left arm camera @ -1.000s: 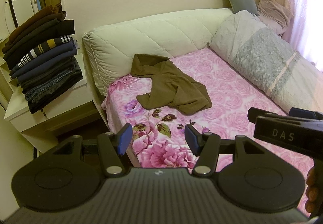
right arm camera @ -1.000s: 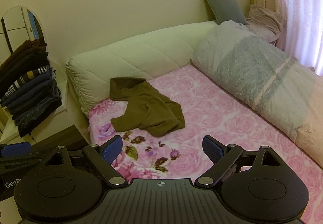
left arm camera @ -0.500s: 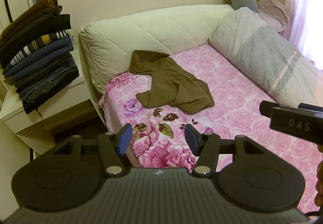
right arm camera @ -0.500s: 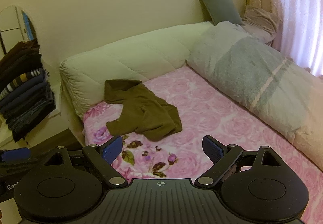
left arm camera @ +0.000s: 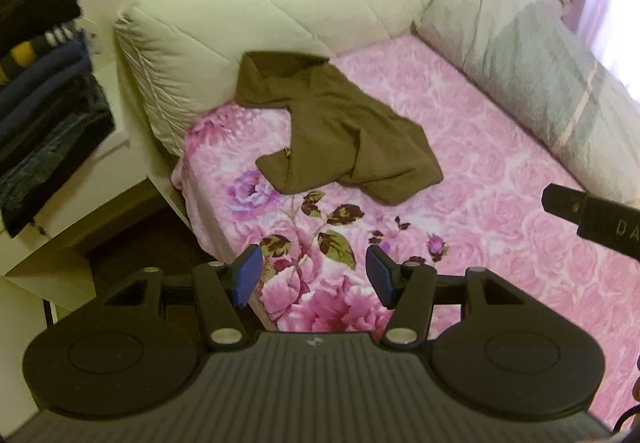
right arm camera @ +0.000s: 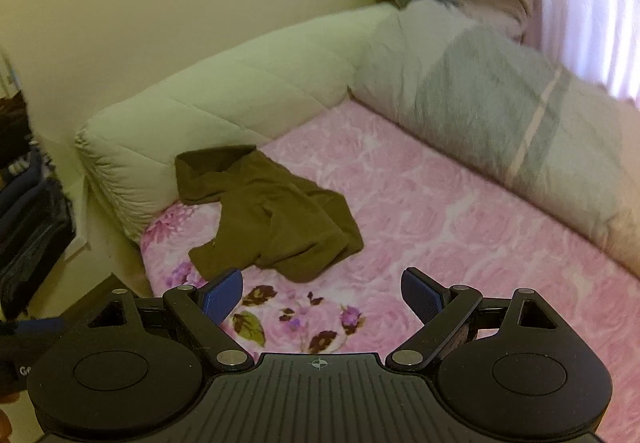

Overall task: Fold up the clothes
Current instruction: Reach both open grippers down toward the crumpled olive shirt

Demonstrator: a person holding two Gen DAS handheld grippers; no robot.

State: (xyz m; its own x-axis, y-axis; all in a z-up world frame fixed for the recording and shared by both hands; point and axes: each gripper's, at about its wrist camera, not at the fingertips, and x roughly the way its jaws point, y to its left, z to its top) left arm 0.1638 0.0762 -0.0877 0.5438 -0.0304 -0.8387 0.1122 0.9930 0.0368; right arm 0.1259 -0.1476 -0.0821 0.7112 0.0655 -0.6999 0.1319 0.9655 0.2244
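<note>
From your left wrist view, the left gripper [left arm camera: 314,275] hangs spread wide and empty above the pink floral bed sheet [left arm camera: 500,203]; the crumpled olive-brown cloth garment [left arm camera: 336,139] lies well ahead, its top edge against the cream quilted cushion [left arm camera: 280,27]; pinch too deep and you may lift sheet too.

From your right wrist view, the right gripper [right arm camera: 322,293] gapes wider, empty; the garment's layers overlap, so one pinch could drag a bunch.

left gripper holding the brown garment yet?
No: the left gripper is open and empty, short of the brown garment lying crumpled on the bed.
</note>
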